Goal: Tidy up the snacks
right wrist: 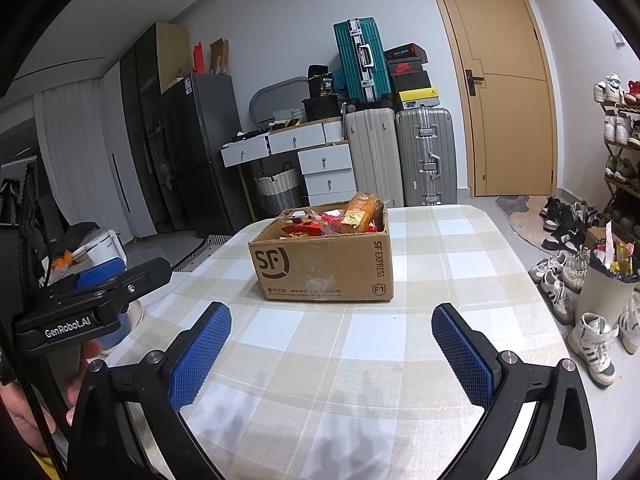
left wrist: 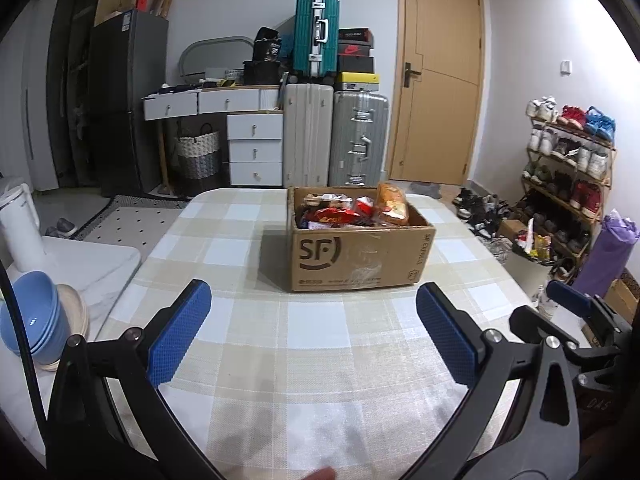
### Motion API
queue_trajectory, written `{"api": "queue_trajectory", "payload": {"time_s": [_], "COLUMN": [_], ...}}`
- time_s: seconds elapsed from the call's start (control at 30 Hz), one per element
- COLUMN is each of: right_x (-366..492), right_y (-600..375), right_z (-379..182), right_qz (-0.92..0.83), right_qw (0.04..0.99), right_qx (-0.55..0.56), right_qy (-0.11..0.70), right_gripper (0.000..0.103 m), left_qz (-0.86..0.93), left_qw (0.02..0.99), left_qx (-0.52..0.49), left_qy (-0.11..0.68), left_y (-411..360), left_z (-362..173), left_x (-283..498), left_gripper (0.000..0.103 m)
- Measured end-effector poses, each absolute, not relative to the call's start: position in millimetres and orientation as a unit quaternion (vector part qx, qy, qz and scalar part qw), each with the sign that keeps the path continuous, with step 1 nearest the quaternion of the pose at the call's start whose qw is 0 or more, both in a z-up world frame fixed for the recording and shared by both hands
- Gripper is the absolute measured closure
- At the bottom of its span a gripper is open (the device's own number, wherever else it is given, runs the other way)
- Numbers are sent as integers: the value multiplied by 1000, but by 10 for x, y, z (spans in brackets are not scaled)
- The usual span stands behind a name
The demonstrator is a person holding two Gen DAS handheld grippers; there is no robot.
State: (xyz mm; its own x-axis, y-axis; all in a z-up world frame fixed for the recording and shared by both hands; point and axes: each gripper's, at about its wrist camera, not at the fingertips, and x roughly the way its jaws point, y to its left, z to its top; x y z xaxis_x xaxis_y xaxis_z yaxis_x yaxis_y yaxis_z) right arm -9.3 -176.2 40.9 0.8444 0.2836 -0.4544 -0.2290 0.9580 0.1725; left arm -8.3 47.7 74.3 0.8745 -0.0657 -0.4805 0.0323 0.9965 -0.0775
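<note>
A brown SF cardboard box (left wrist: 352,256) stands open on the checked tablecloth (left wrist: 312,328), full of snack packets (left wrist: 340,212), mostly red, with an orange packet (left wrist: 392,202) upright at its right end. The box also shows in the right wrist view (right wrist: 324,264) with its snacks (right wrist: 332,220). My left gripper (left wrist: 314,320) is open and empty, a short way in front of the box. My right gripper (right wrist: 332,340) is open and empty, also in front of the box. The left gripper appears at the left edge of the right wrist view (right wrist: 108,276).
Blue bowls (left wrist: 36,316) are stacked on a white surface left of the table. A shoe rack (left wrist: 568,168), loose shoes (right wrist: 576,280) and a full bin (right wrist: 608,288) stand on the right. Suitcases (left wrist: 336,136), drawers (left wrist: 256,144), a fridge (left wrist: 124,100) and a door (left wrist: 440,72) line the far wall.
</note>
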Motion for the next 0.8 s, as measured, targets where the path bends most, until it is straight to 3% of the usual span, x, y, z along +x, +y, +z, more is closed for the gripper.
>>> {"api": "queue_trajectory", "payload": {"time_s": [0.8], "right_x": [-97], "right_y": [-1749], "right_z": [344], "right_qz": [137], "right_qw": [957], "right_qx": [58], "right_qy": [250], "right_gripper": [1], "left_qz": [-14], "left_qw": [967], "left_qx": [-10], "left_qy": [254], "left_y": [400], "left_z": [729], "left_x": [-100], "left_gripper": [1]}}
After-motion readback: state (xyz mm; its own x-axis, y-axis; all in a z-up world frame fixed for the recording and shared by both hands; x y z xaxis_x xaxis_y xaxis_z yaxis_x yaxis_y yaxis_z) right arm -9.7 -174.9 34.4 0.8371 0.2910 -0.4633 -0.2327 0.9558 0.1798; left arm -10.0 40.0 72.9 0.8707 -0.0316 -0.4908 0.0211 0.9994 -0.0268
